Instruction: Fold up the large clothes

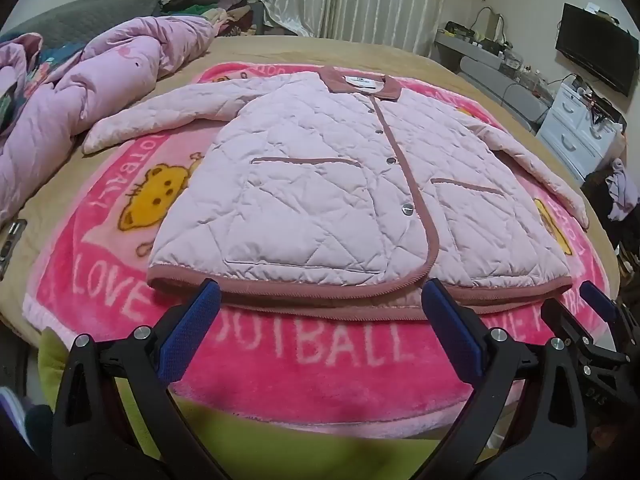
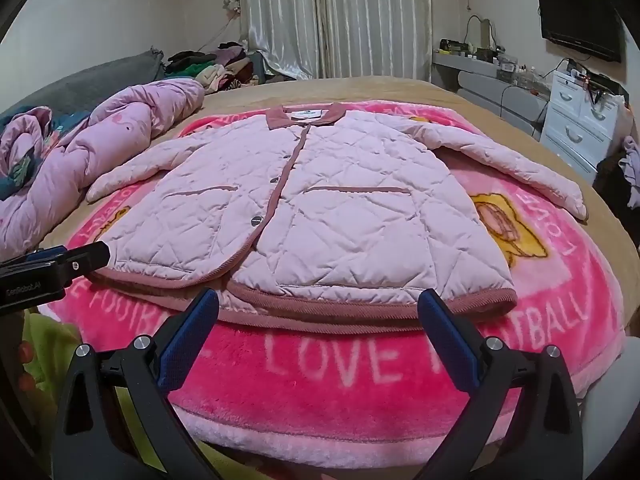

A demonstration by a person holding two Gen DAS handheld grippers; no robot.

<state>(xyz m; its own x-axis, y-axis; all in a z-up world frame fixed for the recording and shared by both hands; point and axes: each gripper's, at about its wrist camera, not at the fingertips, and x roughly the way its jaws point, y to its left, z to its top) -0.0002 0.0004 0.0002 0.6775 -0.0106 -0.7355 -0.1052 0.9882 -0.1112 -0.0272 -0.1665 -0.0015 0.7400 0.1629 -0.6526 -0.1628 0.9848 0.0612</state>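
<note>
A pale pink quilted jacket (image 1: 320, 184) with dusty-rose trim lies flat and buttoned on a bright pink blanket (image 1: 304, 364), collar away from me, both sleeves spread out. My left gripper (image 1: 320, 292) hangs open just before the jacket's hem, blue pads wide apart with nothing between them. In the right wrist view the same jacket (image 2: 320, 216) fills the middle, and my right gripper (image 2: 320, 296) also stands open at the hem on its right half, holding nothing. The right gripper's fingers (image 1: 600, 304) show at the left view's right edge, the left gripper's body (image 2: 52, 268) at the right view's left edge.
A rumpled pink duvet (image 1: 80, 92) is piled at the bed's left side. A heap of clothes (image 1: 216, 4) sits at the far left corner. White drawers (image 1: 576, 128), a cluttered desk (image 1: 480, 48) and a wall television (image 1: 596, 52) stand to the right of the bed.
</note>
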